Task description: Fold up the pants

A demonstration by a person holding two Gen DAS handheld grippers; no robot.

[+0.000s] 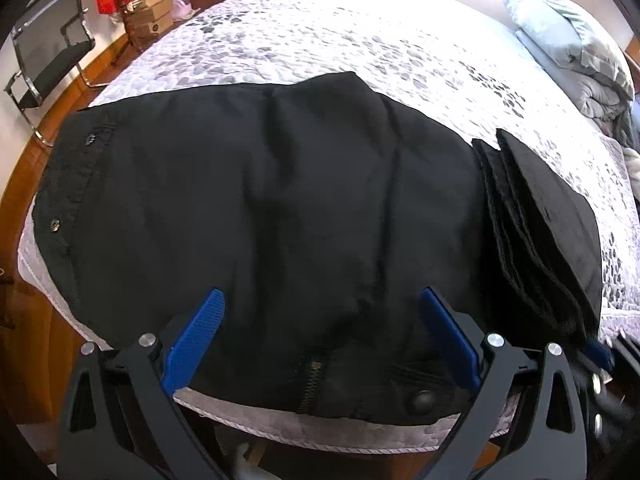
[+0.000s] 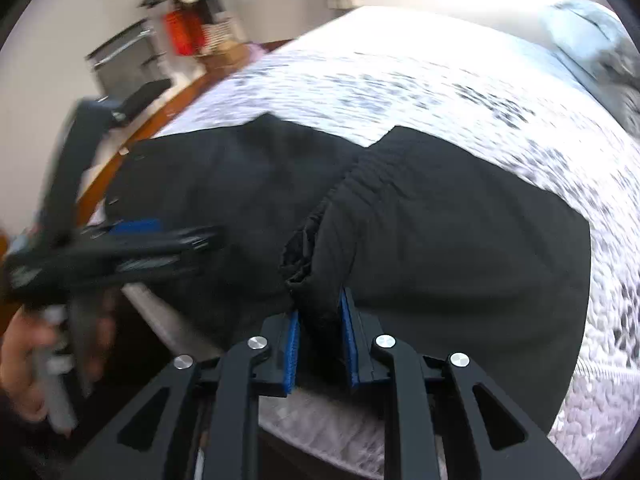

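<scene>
Black pants lie across the near corner of a bed, waistband and zipper toward me, with a folded-over stack of leg layers at the right. My left gripper is open, its blue pads above the zipper area, holding nothing. My right gripper is shut on a bunched fold of the pants, lifting that edge. The left gripper also shows blurred in the right wrist view, held by a hand.
The bed has a white quilt with grey spots. A pale pillow and crumpled blanket lie at the far right. A black chair, boxes and red items stand at the far left on a wooden floor.
</scene>
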